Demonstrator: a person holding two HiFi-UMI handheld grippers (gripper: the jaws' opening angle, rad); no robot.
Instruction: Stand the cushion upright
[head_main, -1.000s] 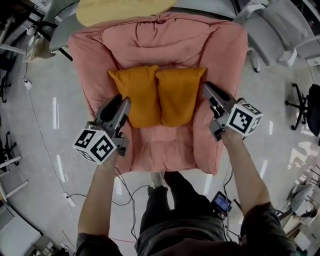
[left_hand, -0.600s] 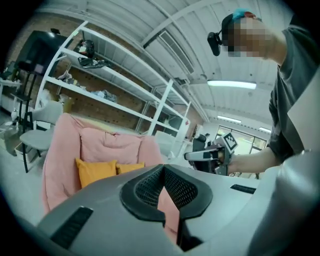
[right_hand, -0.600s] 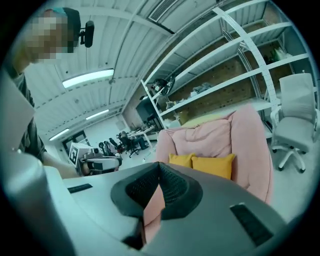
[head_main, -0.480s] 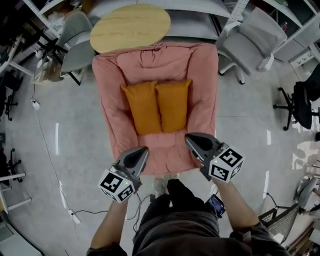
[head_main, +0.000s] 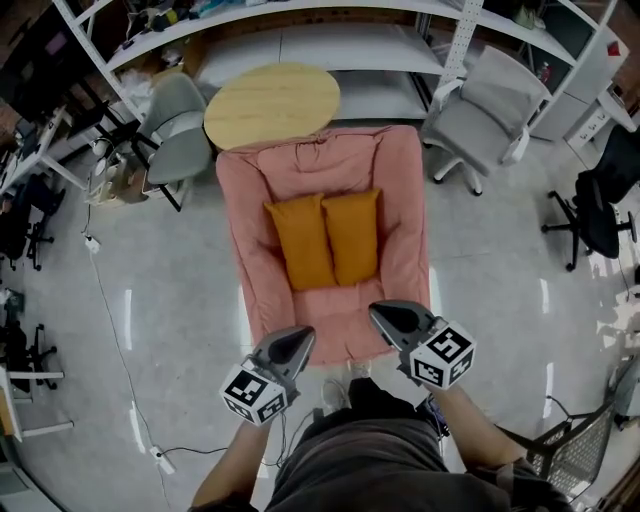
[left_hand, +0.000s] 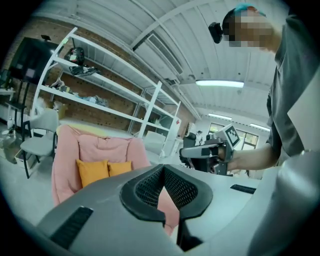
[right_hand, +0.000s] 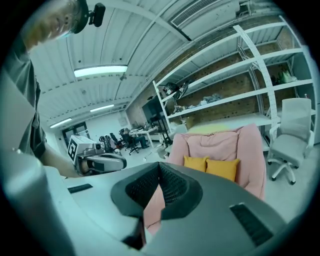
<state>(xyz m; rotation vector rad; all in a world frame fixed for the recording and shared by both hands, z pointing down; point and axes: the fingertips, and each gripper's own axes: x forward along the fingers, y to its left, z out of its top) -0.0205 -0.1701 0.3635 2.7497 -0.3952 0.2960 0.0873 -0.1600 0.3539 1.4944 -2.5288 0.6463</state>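
orange cushions (head_main: 325, 240) lean loose on the pink armchair (head_main: 405, 190) and may slump; left gripper (head_main: 298, 337) and right gripper (head_main: 381, 313), jaws together and empty, hang well apart.

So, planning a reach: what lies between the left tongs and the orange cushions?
Only the pink armchair's bare seat separates left tongs from orange cushions; head view shows it.

Head view: high overhead, facing steeply down; whole pink armchair (head_main: 400, 200) and surrounding floor (head_main: 150, 300) in frame. Left gripper view: low, near chair's front, facing far along own jaws; right gripper (left_hand: 184, 151) at right. Right gripper view: mirrored, left gripper (right_hand: 122, 162) at left. All three share armchair, orange cushions (head_main: 300, 245), far shelving (head_main: 330, 45).
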